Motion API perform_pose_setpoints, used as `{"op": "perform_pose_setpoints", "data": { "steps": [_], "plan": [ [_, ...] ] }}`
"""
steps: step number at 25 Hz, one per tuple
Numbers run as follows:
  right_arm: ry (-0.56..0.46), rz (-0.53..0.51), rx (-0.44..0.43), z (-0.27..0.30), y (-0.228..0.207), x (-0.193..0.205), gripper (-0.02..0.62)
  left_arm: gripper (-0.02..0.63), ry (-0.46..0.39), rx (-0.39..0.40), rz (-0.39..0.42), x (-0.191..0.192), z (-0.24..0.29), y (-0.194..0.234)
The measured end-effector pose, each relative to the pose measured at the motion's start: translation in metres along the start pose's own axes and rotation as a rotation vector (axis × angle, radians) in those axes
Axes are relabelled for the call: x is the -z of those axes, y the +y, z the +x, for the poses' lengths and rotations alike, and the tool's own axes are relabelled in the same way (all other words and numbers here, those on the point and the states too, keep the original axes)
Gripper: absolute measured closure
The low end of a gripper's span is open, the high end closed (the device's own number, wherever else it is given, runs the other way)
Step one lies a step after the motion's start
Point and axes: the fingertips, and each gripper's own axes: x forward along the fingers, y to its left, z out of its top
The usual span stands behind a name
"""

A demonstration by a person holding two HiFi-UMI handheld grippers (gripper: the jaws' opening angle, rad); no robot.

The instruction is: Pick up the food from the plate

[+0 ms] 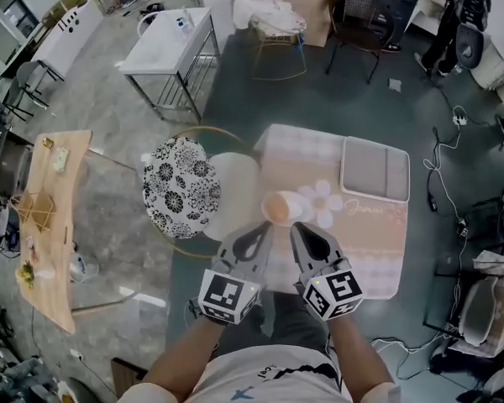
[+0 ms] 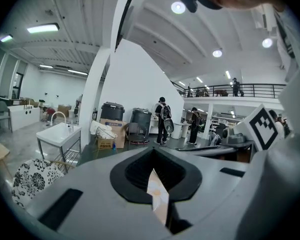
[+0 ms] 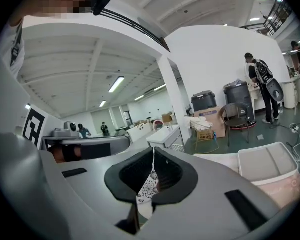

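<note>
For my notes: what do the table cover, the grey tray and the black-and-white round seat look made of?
Table cover: likely soft cloth, matte pink, with a faint check pattern.
Grey tray: probably moulded plastic, matte, with rounded corners and a raised rim.
Round seat: looks like fabric, matte floral print; too small to be sure.

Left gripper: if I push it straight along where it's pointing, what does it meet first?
Most likely the orange item, right ahead of the left gripper and its shut tips; the left gripper view shows that same peach colour dead ahead. Height is unclear from above, so it might pass over.
</note>
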Motion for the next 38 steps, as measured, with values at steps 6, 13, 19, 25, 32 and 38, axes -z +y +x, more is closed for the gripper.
{"op": "perform_pose_setpoints", "data": {
  "steps": [6, 13, 19, 25, 32, 38],
  "plan": [
    [0.101, 0.037, -0.025, 0.036, -0.024, 0.052, 0.578, 0.6, 0.047, -0.026, -0.03, 0.038, 0.032, 0.025],
    [0.199, 0.049, -0.017, 0.068, -0.052, 0.107, 0.553, 0.6, 0.088, -0.042, -0.06, 0.085, 0.055, 0.044],
    [0.267, 0.062, -0.02, 0.093, -0.068, 0.148, 0.476, 0.6, 0.103, -0.048, -0.061, 0.114, 0.074, 0.062],
    [0.361, 0.056, 0.004, 0.112, -0.079, 0.194, 0.378, 0.6, 0.116, -0.04, -0.06, 0.136, 0.082, 0.073],
    [0.46, -0.019, 0.037, 0.13, -0.091, 0.227, 0.307, 0.6, 0.123, -0.044, -0.071, 0.159, 0.086, 0.086],
    [0.539, -0.022, 0.035, 0.142, -0.093, 0.243, 0.293, 0.6, 0.121, -0.052, -0.082, 0.165, 0.087, 0.091]
  ]
}}
